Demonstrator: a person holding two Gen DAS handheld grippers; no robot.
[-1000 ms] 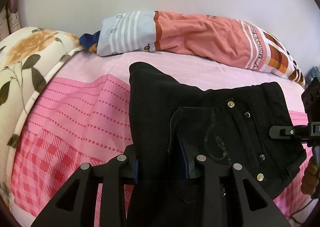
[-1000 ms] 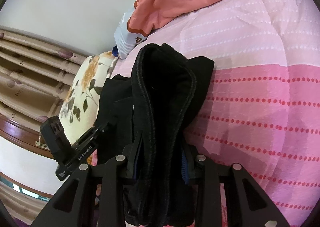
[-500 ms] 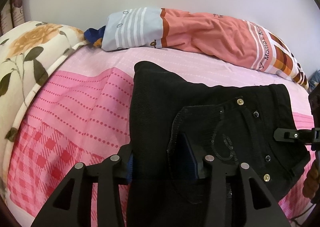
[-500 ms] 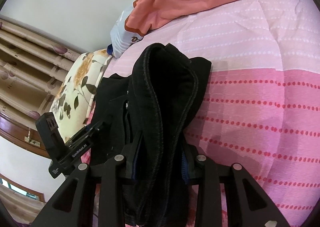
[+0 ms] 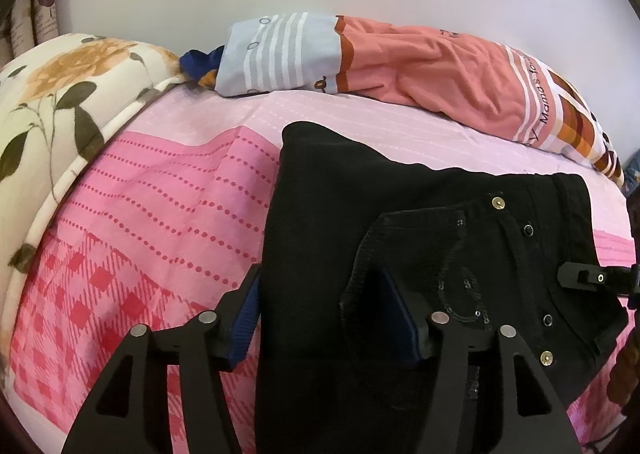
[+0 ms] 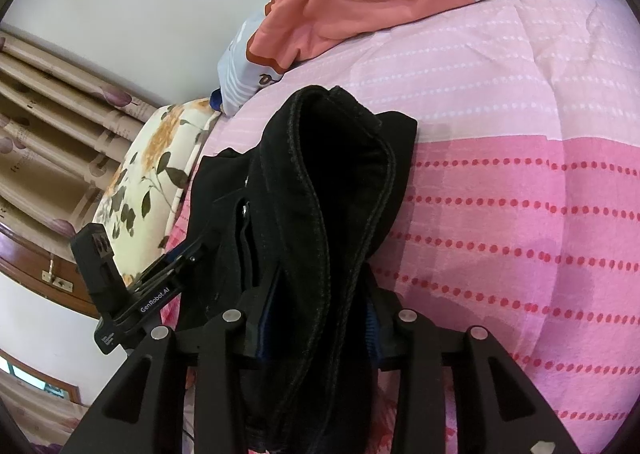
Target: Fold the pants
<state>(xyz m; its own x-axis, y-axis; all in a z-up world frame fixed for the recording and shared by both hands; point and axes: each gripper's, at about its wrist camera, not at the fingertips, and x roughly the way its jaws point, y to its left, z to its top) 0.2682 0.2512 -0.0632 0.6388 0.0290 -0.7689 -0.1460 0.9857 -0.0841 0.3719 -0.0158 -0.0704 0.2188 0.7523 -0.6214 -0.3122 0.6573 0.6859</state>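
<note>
Black pants [image 5: 360,194] lie folded on the pink bedspread [image 5: 160,214], a rivet-studded pocket facing up. My left gripper [image 5: 320,294] straddles their near left edge. Its jaws are opening; the fabric still lies between them, but the left blue pad [image 5: 244,314] stands clear of the cloth. In the right wrist view my right gripper [image 6: 320,302] pinches a thick upright fold of the pants [image 6: 332,174], pads still pressed on it as the jaws just start to ease. The left gripper [image 6: 132,286] shows at that view's left, and the right gripper's finger [image 5: 592,278] at the left view's right edge.
A salmon and striped cloth bundle [image 5: 400,62] lies along the wall at the back of the bed. A floral pillow [image 5: 52,102] rests at the left end. Beige curtains [image 6: 48,102] and a wooden ledge are beyond the bed's left side.
My left gripper's jaws have spread apart from a tight pinch on the pants; the fabric between them has settled flatter. The right gripper keeps its hold and has barely shifted.
</note>
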